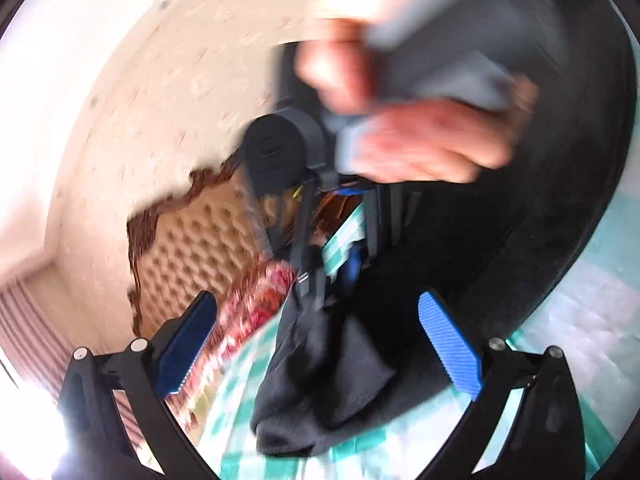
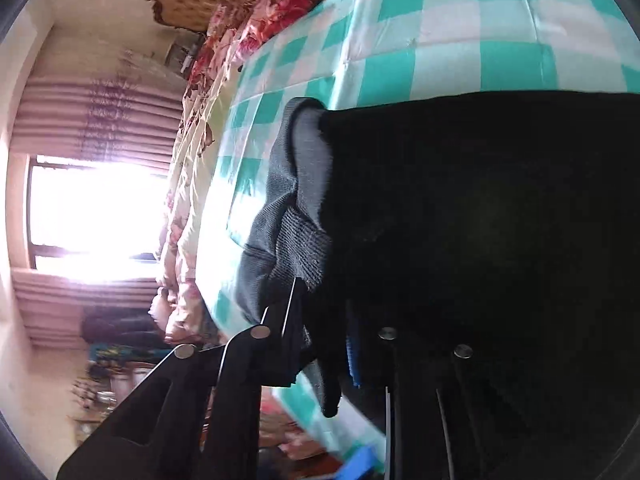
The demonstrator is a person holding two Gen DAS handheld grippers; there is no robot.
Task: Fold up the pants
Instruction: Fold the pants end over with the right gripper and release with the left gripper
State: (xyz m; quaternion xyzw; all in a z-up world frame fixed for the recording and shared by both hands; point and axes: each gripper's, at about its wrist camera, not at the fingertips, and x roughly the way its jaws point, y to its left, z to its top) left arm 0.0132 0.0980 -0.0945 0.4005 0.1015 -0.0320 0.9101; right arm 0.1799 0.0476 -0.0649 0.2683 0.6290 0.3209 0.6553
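The dark pants (image 2: 480,220) fill the right half of the right wrist view, draped over the green-checked bed (image 2: 440,40) with the ribbed cuffs (image 2: 300,208) at centre; the right gripper (image 2: 320,344), at lower centre, has its jaws clenched on a fold of this fabric. In the left wrist view the left gripper (image 1: 316,352) holds its blue-padded jaws spread wide and released at the lower frame, with a hanging bunch of pants (image 1: 320,380) between them, apart from both pads. A blurred hand (image 1: 420,144) gripping the other tool crosses the upper right, and a tufted headboard (image 1: 200,248) and floral quilt (image 1: 260,300) sit at centre left.
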